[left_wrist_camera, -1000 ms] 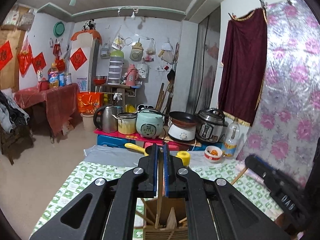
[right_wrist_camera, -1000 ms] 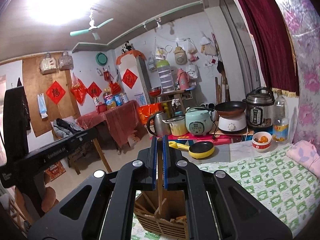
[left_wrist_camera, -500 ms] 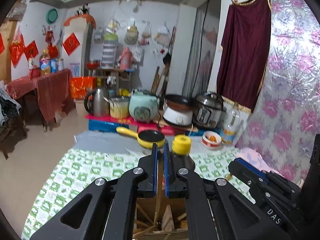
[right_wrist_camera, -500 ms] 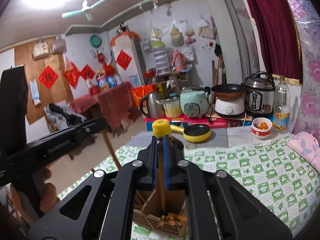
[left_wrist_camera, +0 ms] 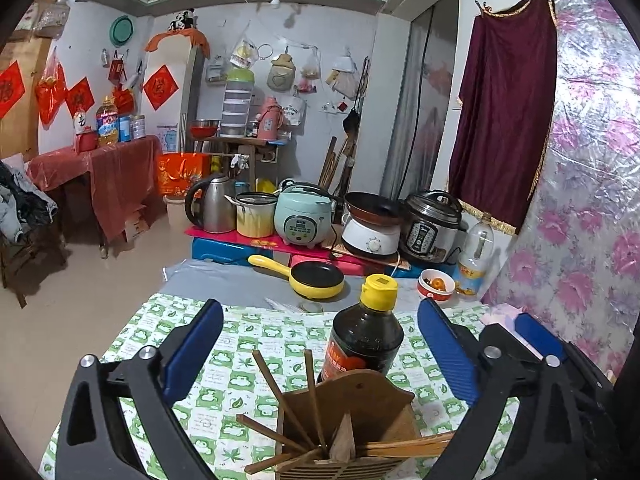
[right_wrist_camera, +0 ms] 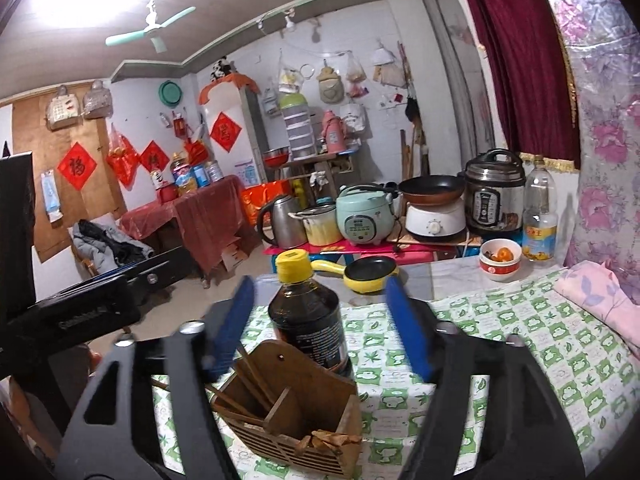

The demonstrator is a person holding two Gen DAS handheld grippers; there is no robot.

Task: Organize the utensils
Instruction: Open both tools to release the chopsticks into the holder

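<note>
**Both tools wide open over the chopstick holder**

The wooden holder [left_wrist_camera: 352, 424] sits low and centred in the left wrist view, below and between the 2 blue pads of the left tool [left_wrist_camera: 320, 354] — pads spread wide, nothing between them touching either one. Several chopsticks [left_wrist_camera: 308, 396] stand or lean in the holder's left compartment, fanned out at angles; a few more lie nearly flat across the right side, tips sticking out past the wall. A thin wooden divider splits the 2 compartments.

Right wrist view: same holder [right_wrist_camera: 296, 412] lies below the right tool [right_wrist_camera: 322, 324], a bit left of centre, w/ both blue pads apart and gripping nothing. Chopsticks [right_wrist_camera: 250, 376] lean in the left compartment; brownish bits sit at the bottom of the right one — can't tell what they are.

A dark sauce bottle [left_wrist_camera: 366, 336] w/ yellow cap stands upright just behind the holder, touching or nearly so, seen between the pads in both views.

Pose: both tools point forward and slightly down across the desk [left_wrist_camera: 240, 340] w/ its green-and-white checked cloth. The left tool's body shows at the left edge of the right view; the right tool's blue pad shows at the right edge of the left view — the 2 are side by side, near each other.

Farther back: a yellow pan [left_wrist_camera: 316, 276] and a small bowl [left_wrist_camera: 436, 284].
</note>
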